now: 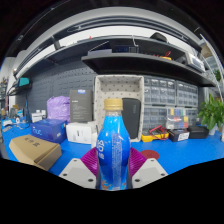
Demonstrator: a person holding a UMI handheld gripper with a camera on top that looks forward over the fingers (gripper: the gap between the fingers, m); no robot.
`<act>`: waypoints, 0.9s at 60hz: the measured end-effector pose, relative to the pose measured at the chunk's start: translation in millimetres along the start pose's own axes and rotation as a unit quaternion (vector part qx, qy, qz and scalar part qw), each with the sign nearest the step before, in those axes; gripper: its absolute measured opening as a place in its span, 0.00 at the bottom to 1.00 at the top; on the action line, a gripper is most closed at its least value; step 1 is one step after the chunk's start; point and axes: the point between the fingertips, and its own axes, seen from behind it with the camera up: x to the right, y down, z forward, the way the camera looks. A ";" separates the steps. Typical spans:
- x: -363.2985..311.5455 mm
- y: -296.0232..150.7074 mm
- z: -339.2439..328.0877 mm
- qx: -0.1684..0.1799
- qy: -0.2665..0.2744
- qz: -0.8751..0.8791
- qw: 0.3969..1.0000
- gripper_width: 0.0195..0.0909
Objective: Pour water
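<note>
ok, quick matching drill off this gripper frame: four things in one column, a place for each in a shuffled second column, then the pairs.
Things:
1. blue bottle
2. cardboard box
3. green plant
4. purple bag

Places:
A. far off to the right, at the table's end
B. between the gripper fingers, pads at its sides
C. lying flat on the blue table, left of the fingers
D. back left, above the blue boxes

Pairs: 1-B, 2-C, 3-A, 4-D
</note>
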 end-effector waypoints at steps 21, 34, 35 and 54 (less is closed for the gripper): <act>13.4 -14.2 -1.8 -0.017 -0.013 -0.058 0.998 0.23; 63.8 -51.7 28.8 -0.017 0.026 -0.288 0.957 0.23; 66.7 -54.0 32.9 -0.017 0.030 -0.309 0.951 0.23; 84.2 -55.3 112.0 -0.039 0.047 -0.664 0.745 0.22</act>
